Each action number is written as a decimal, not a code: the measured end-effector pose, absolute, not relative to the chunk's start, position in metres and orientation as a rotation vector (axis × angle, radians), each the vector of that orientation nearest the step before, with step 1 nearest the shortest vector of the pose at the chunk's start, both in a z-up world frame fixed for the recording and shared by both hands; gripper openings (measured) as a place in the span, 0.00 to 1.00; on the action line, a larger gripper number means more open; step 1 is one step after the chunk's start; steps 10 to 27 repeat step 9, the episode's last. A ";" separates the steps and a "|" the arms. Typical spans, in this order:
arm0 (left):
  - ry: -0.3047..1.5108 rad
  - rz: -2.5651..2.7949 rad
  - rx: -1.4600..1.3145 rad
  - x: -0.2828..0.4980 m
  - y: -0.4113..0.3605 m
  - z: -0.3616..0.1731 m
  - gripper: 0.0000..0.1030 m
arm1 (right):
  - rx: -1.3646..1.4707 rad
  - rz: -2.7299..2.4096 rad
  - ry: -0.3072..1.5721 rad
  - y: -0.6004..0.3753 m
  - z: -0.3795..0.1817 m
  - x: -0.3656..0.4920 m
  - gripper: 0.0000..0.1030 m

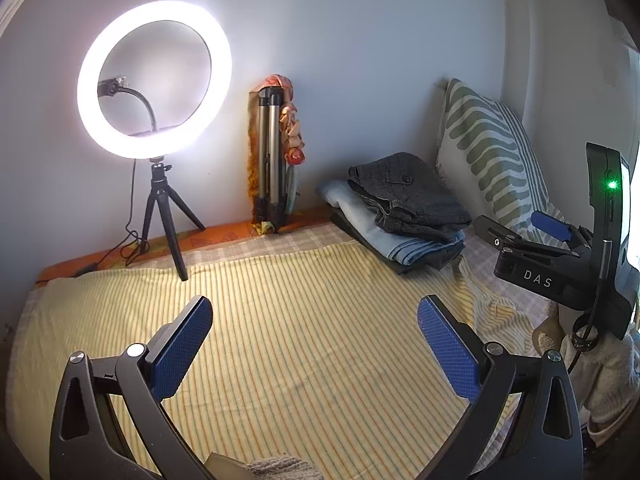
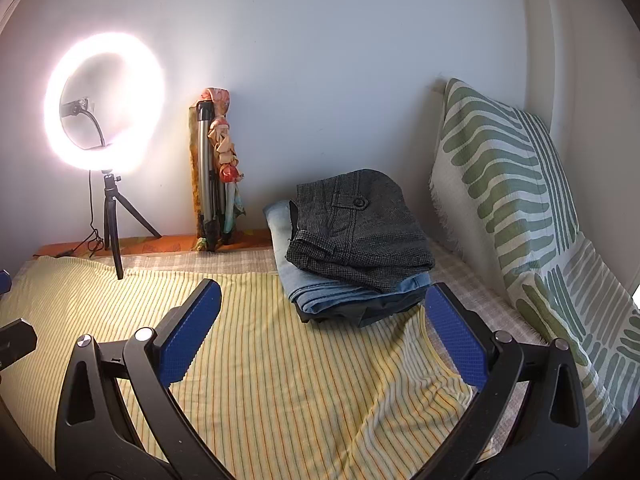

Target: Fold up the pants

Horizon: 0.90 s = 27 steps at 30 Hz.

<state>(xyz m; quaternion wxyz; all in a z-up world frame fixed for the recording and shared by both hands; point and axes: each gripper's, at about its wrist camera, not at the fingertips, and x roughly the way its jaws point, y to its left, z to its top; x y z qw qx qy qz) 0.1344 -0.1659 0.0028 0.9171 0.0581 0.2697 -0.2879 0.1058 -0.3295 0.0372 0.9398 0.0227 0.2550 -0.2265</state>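
A stack of folded pants lies at the far right of the bed: dark grey checked pants (image 1: pixel 412 196) (image 2: pixel 360 232) on top, light blue jeans (image 1: pixel 384 232) (image 2: pixel 320 284) under them, a dark pair at the bottom. My left gripper (image 1: pixel 314 344) is open and empty above the yellow striped sheet (image 1: pixel 280 320). My right gripper (image 2: pixel 322 328) is open and empty, a little short of the stack. In the left wrist view the right gripper (image 1: pixel 520 236) shows at the right edge.
A lit ring light (image 1: pixel 154 80) (image 2: pixel 106 106) on a small tripod stands at the back left, its cable trailing. A folded tripod with cloth (image 1: pixel 272 160) (image 2: pixel 214 168) leans on the wall. A green-patterned pillow (image 1: pixel 488 152) (image 2: pixel 508 192) leans at the right.
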 end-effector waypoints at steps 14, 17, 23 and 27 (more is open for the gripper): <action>0.529 -0.591 0.110 0.132 -0.164 0.003 0.99 | 0.048 -0.461 0.522 -0.328 0.036 0.106 1.00; 0.529 -0.591 0.110 0.132 -0.164 0.003 0.99 | 0.048 -0.461 0.522 -0.328 0.036 0.106 1.00; 0.529 -0.591 0.110 0.132 -0.164 0.003 0.99 | 0.048 -0.461 0.522 -0.328 0.036 0.106 1.00; 0.529 -0.591 0.110 0.132 -0.164 0.003 0.99 | 0.048 -0.461 0.522 -0.328 0.036 0.106 1.00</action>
